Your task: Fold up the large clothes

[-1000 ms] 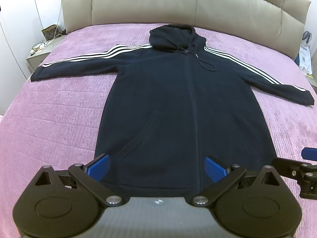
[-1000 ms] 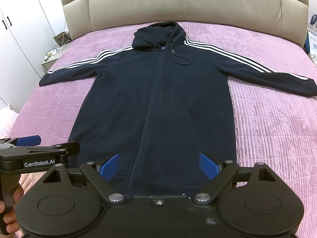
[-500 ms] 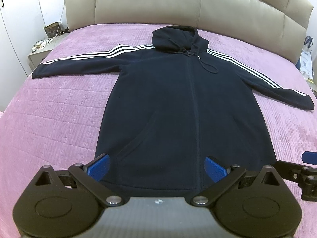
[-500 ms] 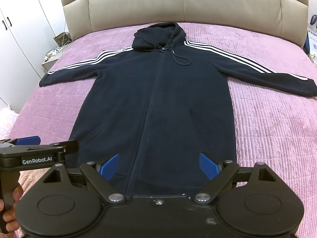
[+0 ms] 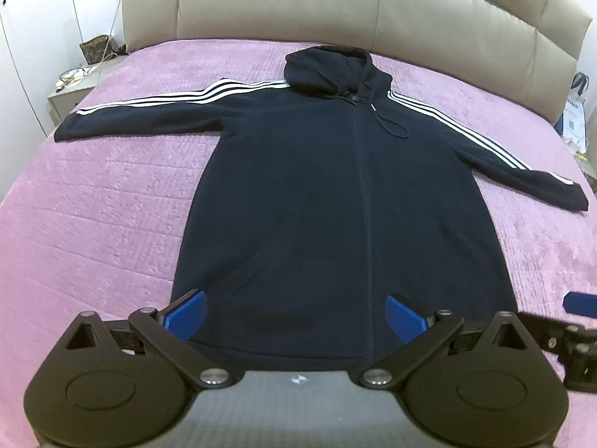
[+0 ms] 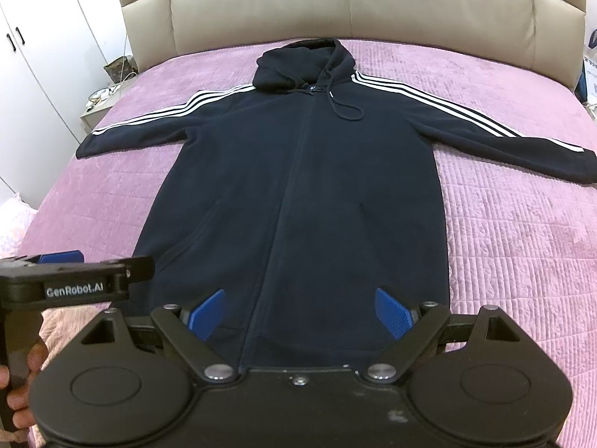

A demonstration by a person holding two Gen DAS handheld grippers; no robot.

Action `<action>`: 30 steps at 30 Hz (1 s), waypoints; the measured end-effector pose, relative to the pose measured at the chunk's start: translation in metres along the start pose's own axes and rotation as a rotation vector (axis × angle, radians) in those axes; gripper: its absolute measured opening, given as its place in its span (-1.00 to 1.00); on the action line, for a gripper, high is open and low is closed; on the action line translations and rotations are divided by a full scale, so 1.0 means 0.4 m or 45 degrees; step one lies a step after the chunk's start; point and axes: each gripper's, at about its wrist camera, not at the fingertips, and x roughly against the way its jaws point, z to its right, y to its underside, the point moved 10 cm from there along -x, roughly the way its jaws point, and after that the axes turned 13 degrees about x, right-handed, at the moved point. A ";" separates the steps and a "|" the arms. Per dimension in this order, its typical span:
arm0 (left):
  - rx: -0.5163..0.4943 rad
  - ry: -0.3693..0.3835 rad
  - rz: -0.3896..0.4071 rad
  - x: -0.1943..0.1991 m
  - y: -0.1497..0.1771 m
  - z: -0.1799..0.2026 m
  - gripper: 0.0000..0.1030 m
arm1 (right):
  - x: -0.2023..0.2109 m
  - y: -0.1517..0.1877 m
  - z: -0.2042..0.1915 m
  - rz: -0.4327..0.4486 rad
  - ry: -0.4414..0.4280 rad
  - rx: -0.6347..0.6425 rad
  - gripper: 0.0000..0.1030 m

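**Hoodie spread flat, hood toward the headboard**

The dark hoodie [image 5: 347,201] lies on the pink bed [image 5: 97,201], long axis running from hem at frame bottom to hood at top, sleeves outstretched. Left gripper [image 5: 296,315] and right gripper [image 6: 298,311] hover wide, empty, above the hem. Compared with earlier, the left view has shifted slightly; the hoodie is unmoved.

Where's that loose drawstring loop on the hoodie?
In both views the drawstring lies on the hoodie's chest just below the hood, right of the zip.
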 end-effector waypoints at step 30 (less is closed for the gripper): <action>0.437 -0.046 -0.065 -0.381 -0.360 -0.379 0.99 | -0.462 -0.430 -0.235 -0.017 -0.235 0.085 0.99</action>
